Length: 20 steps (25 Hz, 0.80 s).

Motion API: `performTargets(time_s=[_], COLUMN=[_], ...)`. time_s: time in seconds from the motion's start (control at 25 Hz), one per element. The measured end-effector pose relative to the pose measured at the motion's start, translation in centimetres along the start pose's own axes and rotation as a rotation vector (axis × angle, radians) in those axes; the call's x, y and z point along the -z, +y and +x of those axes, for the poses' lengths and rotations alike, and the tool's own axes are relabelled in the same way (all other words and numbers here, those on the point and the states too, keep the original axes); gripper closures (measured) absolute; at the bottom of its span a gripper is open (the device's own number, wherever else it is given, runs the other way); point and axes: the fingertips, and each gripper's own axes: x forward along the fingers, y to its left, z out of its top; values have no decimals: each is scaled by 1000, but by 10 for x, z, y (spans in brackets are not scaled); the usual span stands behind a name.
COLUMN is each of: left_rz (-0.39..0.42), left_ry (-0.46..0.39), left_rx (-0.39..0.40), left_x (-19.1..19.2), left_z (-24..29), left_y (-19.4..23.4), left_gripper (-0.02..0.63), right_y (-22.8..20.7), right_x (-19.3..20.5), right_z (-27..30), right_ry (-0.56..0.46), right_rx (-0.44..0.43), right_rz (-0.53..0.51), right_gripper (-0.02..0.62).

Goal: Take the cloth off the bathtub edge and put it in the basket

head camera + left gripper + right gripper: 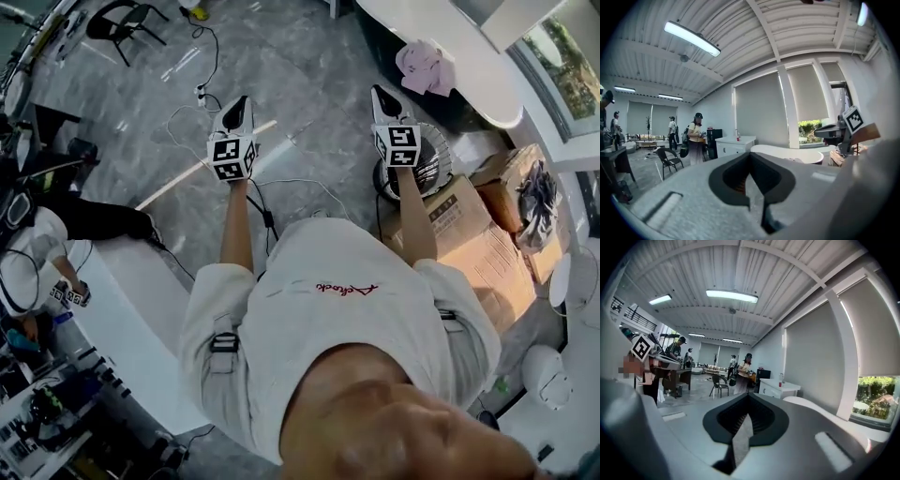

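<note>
A crumpled pink cloth (427,67) lies on the rim of the white bathtub (469,70) at the upper right of the head view. A round wire basket (433,167) stands on the floor below it, partly hidden by my right gripper (382,97). That gripper is shut and empty, held above the basket's left side and short of the cloth. My left gripper (237,105) is also shut with nothing in it, out over the grey floor. In the left gripper view the tub (787,152) sits ahead beyond the shut jaws.
Cardboard boxes (473,239) stand right of the basket. Cables (281,187) trail over the floor between the grippers. A black chair (122,28) is at the far left, and a seated person (42,248) is beside a white counter (122,319). Several people (696,136) stand across the room.
</note>
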Motion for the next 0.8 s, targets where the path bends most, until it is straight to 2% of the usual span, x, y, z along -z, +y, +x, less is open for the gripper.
performTargets(time_s=[0.16, 0.44, 0.6, 0.8], left_rz=[-17, -53, -57, -45], left_ry=[18, 28, 39, 48], left_rx=[-90, -232, -259, -246], left_x=[11, 25, 30, 29], left_z=[-31, -91, -107, -106], left_y=[34, 87, 96, 83], left_gripper=[606, 606, 606, 606], right_y=[43, 108, 122, 116], right_x=[-8, -18, -19, -15], right_z=[28, 49, 46, 36], right_ry=[-8, -15, -17, -16], right_rx=[-101, -226, -254, -252], right_rz=[-16, -36, -44, -32], right_gripper=[588, 588, 588, 588])
